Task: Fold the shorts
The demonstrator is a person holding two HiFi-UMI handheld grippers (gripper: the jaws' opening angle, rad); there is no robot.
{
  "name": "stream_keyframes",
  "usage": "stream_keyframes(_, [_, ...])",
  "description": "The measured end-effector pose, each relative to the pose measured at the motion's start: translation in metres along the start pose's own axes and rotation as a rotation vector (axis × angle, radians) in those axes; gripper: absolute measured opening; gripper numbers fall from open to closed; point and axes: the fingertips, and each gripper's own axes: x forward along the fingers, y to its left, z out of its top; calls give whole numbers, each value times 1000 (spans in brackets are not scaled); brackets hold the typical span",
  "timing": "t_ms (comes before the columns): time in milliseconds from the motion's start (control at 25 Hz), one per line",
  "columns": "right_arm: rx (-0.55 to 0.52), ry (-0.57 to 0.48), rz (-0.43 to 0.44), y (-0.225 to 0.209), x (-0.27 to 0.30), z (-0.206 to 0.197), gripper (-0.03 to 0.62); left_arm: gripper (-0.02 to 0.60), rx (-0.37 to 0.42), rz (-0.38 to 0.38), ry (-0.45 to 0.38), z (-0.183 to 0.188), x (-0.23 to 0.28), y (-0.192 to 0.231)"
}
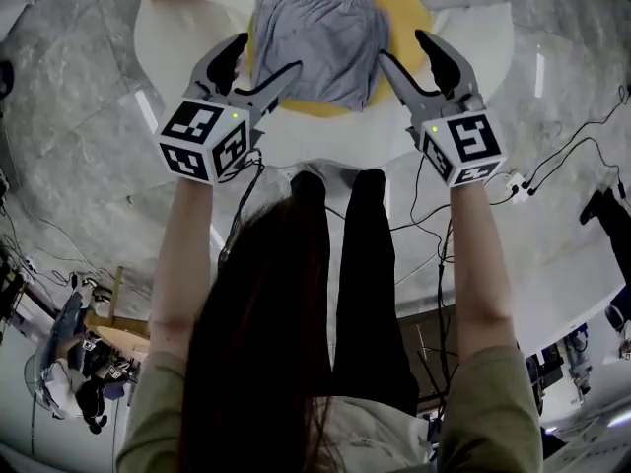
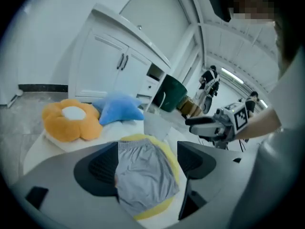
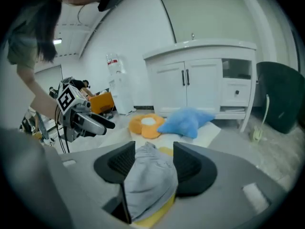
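Jaws spread on L gripper [image 1: 271, 52] & R gripper [image 1: 401, 47], nothing pinched. Shorts [image 1: 320, 37] lie folded on yellow cushion [image 1: 406, 6], far, btwn both. Risk: rounded cushion could let fold slip open.

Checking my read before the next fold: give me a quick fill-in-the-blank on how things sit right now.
1. The gray shorts lie on a ____ cushion.
2. The left gripper and the right gripper hang on either side of the shorts, both with their jaws ____.
3. The blue pillow beside the orange flower pillow is shaped like a ____.

Missing words: yellow; open; star
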Motion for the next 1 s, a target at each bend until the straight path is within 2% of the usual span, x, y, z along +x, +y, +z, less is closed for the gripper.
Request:
stream_keyframes(160, [35,-124,-48,29,-56,71,238,372,-162,90,-216,59,-66,-31])
stream_keyframes(280, [113,-230,-107,52,-109,136,238,372,-205,154,-319,101,-131,-62])
stream_keyframes(360, [162,-291,-138,73,-150,181,238,371,-179,188,-351,128,-177,-88])
stream_keyframes(440, [163,-336,-148,95,-188,225,238,372,-125,213,-375,158,-219,-115])
stream_keyframes(680, [12,-410,-101,149,-275,342,238,371,52,237,-428,243,-316,-187])
stream_keyframes(840, [-78,-441,-92,177,-327,378,236,370,110,209,-453,268,-360,-241])
stream_keyframes(1000, [-103,-484,-122,193,-362,393,235,369,131,288,-513,276,-393,-274])
